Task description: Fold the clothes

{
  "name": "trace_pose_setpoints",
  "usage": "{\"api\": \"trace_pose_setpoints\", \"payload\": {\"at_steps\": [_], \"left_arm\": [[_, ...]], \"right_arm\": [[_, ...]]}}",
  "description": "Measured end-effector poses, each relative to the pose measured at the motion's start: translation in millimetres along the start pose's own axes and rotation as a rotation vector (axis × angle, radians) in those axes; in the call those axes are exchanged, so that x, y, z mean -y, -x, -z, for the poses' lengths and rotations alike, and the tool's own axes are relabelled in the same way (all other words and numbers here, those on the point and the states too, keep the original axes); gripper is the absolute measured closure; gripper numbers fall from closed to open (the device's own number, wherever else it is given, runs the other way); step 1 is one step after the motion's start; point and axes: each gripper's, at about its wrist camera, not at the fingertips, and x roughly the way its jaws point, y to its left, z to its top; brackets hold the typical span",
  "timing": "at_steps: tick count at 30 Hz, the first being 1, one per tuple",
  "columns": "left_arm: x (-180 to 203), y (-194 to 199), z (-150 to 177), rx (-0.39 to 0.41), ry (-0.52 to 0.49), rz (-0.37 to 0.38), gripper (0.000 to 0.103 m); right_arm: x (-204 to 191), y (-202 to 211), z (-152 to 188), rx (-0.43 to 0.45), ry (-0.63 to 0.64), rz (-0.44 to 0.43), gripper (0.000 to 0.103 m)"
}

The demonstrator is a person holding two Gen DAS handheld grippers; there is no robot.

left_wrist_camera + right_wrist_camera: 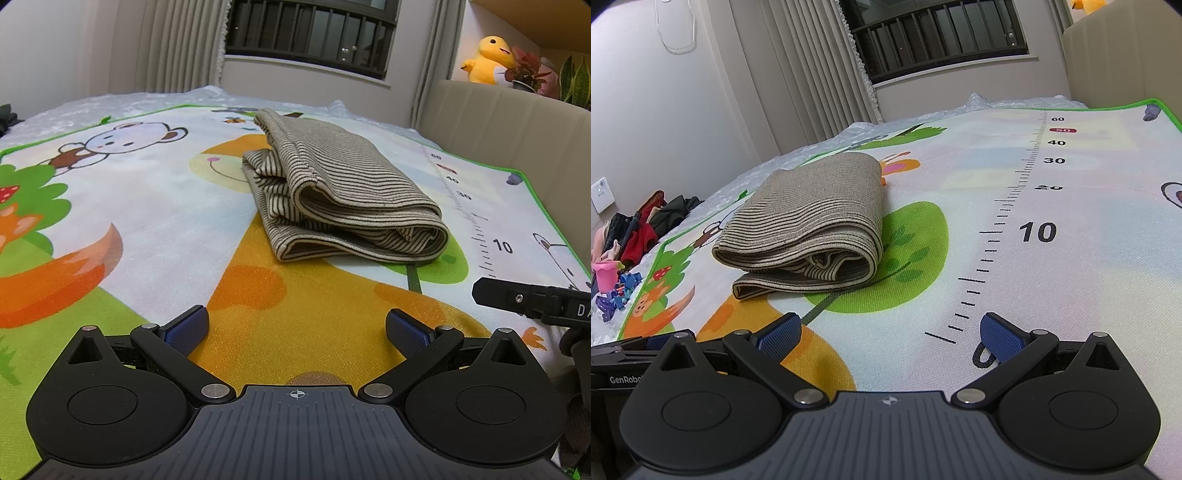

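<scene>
Left tongs (297, 330), right tongs (891, 334): spread apart, empty | folded striped garment (343, 192) ahead, untouched

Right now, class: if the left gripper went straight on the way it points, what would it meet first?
Probably the folded striped garment, lying ahead of the open left gripper on the play mat; depth is uncertain.

Pale plain walls (665, 110), beige pleated curtains (812, 66) beside a dark barred window (314, 33), probably night outside; padded beige headboard (498, 122).
</scene>
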Motion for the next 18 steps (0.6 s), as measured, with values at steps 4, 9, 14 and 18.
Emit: {"api": "trace_pose_setpoints", "payload": {"at_steps": [4,9,14,18], "left_arm": [[0.2,0.0,0.1,0.0,-0.001,-0.001,0.0],[0.4,0.0,0.0,0.001,0.001,-0.001,0.0],[0.4,-0.2,0.2,0.002,0.002,0.0,0.0],[-0.5,-0.4,0.0,0.002,0.003,0.002,0.0]], "right_arm": [[-6.6,-1.0,1.3,-0.014,0.038,0.029,0.0],[-7.7,-1.8,1.9,-0.021,0.057,0.04,0.0],[-6.8,-1.7,1.8,-0.02,0.053,0.038,0.0],[-5.5,-1.3,1.6,-0.017,0.046,0.033,0.0]]}}
